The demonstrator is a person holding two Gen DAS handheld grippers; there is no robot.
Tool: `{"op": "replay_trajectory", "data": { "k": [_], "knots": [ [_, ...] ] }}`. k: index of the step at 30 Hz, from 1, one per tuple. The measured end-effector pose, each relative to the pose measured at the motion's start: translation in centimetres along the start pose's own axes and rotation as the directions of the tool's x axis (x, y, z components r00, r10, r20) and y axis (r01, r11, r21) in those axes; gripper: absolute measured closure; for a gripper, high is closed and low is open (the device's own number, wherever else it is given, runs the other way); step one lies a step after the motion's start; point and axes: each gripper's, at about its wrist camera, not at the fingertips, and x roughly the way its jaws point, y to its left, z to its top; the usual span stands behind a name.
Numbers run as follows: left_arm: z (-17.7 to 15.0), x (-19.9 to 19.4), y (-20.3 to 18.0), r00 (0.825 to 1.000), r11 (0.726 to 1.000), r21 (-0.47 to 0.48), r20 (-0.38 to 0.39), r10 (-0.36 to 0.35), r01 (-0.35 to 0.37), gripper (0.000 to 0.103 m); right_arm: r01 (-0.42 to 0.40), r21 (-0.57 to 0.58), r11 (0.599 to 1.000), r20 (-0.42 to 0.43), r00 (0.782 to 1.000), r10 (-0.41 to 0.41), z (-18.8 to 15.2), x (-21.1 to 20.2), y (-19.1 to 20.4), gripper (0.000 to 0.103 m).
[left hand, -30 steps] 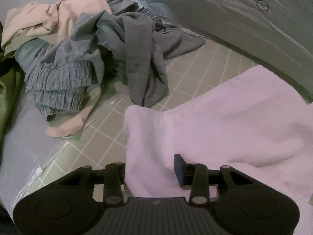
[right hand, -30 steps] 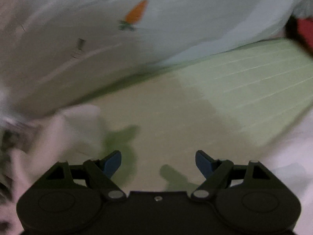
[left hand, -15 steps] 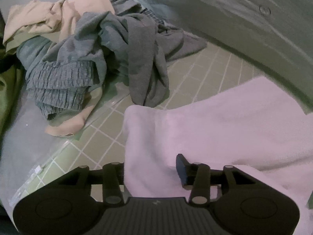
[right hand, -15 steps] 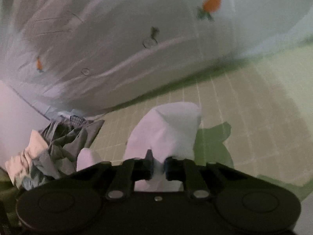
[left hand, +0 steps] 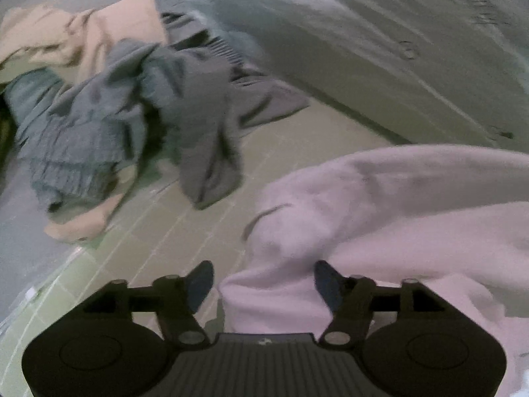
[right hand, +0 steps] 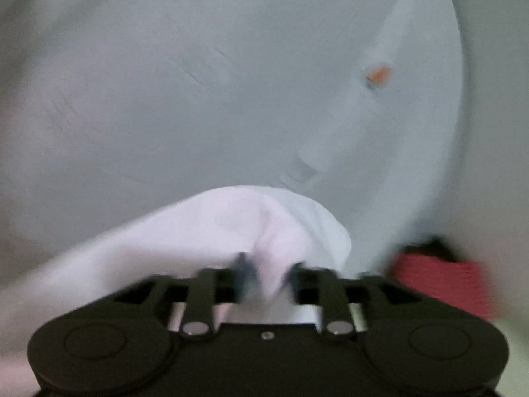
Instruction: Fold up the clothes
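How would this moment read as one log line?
left hand-held gripper: open over pink cloth | right hand-held gripper: shut on pink cloth | step: folding

1. Beneath you lies a pale green surface with a thin white grid of lines, running from the lower left toward the centre of the left wrist view.
2. Behind it rises a large pale grey-blue sheet of cloth, creased and sloping, with small round marks on it.
3. In the right wrist view this same pale cloth fills nearly everything ahead of you, and it carries a small orange carrot-like print.
4. The light is dim and soft; both views are blurred.
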Motion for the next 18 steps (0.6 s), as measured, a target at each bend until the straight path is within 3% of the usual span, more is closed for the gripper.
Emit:
{"op": "replay_trajectory", "data": {
  "k": [2, 3, 5, 9, 12, 15, 18],
  "knots": [
    [0.0, -0.4, -0.1, 1.0, 1.0, 0.029, 0.016, 0.008, -0.008, 0.03, 0.12, -0.062, 0.991, -0.132, 0.983, -0.127, -2.4, 1.9, -0.7, 0.057],
    [-0.1, -0.6, -0.2, 1.0, 0.999, 0.044, 0.024, 0.011, -0.012, 0.029, 0.131, -0.07, 0.989, -0.178, 0.974, -0.141, -3.8, 2.0, -0.9, 0.044],
    [-0.1, -0.9, 0.6, 0.999, 1.0, 0.023, 0.032, 0.011, -0.012, 0.028, 0.093, -0.05, 0.994, -0.246, 0.964, -0.102, -6.7, 1.3, -0.9, 0.035],
    [-0.1, -0.9, 2.3, 1.0, 0.997, -0.075, 0.005, -0.009, 0.009, 0.027, 0.019, -0.019, 1.0, -0.364, 0.931, -0.024, -10.5, 0.5, 0.2, 0.031],
    [-0.3, -0.8, 3.2, 1.0, 0.991, -0.132, -0.011, -0.028, 0.027, 0.027, -0.034, 0.009, 0.999, -0.447, 0.894, 0.035, -13.2, -0.1, 1.1, 0.03],
    [-0.5, -0.7, 4.1, 0.998, 0.981, -0.19, -0.025, -0.049, 0.044, 0.027, -0.044, 0.15, 0.988, -0.483, 0.869, 0.112, -13.6, 0.5, 0.4, 0.024],
    [-0.6, -0.5, 4.8, 0.997, 0.968, -0.242, -0.038, -0.074, 0.062, 0.028, -0.003, 0.33, 0.944, -0.492, 0.853, 0.175, -14.1, 1.5, -0.7, 0.019]
  ]
}}
